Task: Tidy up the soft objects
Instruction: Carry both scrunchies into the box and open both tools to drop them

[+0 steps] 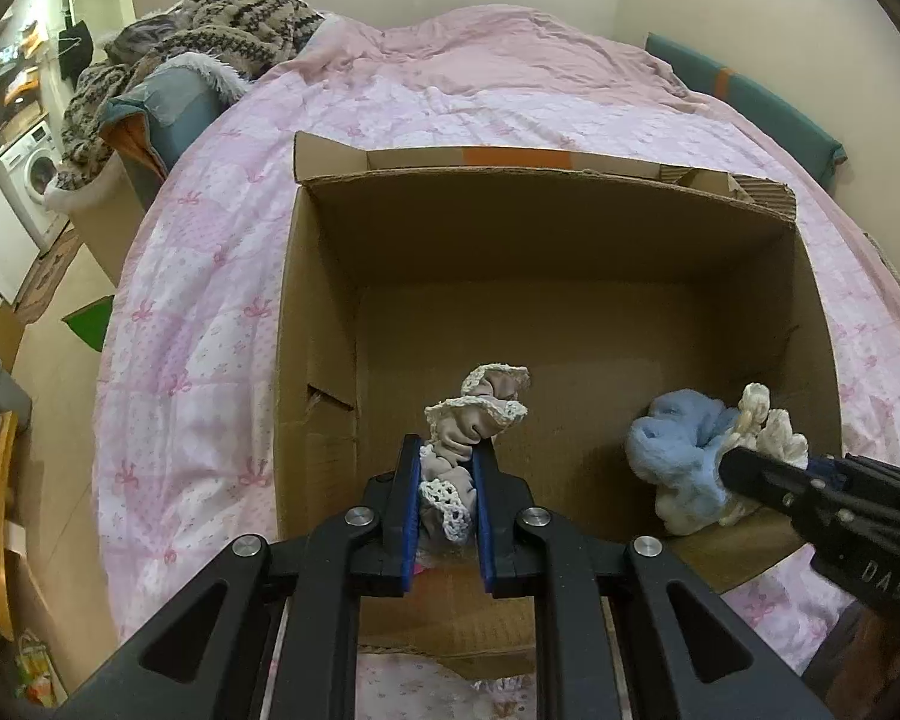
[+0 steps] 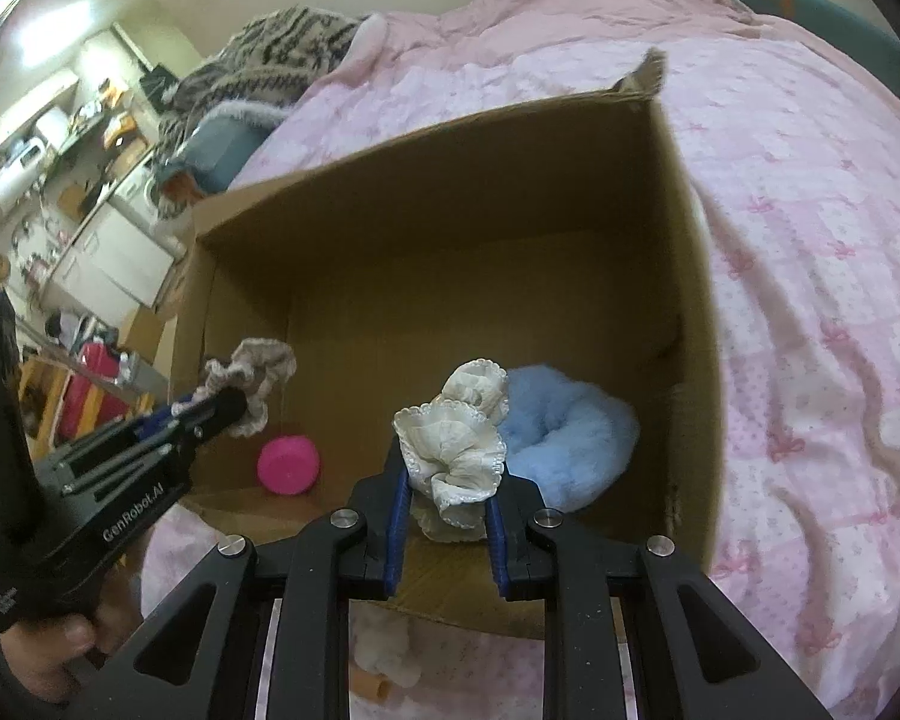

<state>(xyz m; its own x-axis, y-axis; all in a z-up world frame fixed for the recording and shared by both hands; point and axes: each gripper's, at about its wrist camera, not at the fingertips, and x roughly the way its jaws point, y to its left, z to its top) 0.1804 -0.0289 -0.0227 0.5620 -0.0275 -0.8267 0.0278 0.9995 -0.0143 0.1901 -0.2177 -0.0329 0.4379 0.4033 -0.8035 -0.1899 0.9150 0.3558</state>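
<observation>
An open cardboard box [image 1: 570, 252] stands on the pink bed; it also shows in the right wrist view [image 2: 450, 216]. My left gripper [image 1: 448, 450] is shut on a beige lace-edged scrunchie [image 1: 480, 414] and holds it over the box's near edge; it also shows in the right wrist view [image 2: 252, 384]. My right gripper [image 2: 447, 474] is shut on a cream lace scrunchie [image 2: 456, 450], held above the box's inside. A fluffy blue scrunchie [image 2: 570, 432] lies on the box floor at the right. A pink round soft thing [image 2: 288, 465] lies on the floor at the left.
The pink patterned duvet [image 1: 210, 312] surrounds the box. A pile of knitted clothes [image 1: 228, 18] lies at the bed's far left. A white soft item [image 2: 390, 648] lies on the bed before the box. A washing machine [image 1: 33, 174] stands far left.
</observation>
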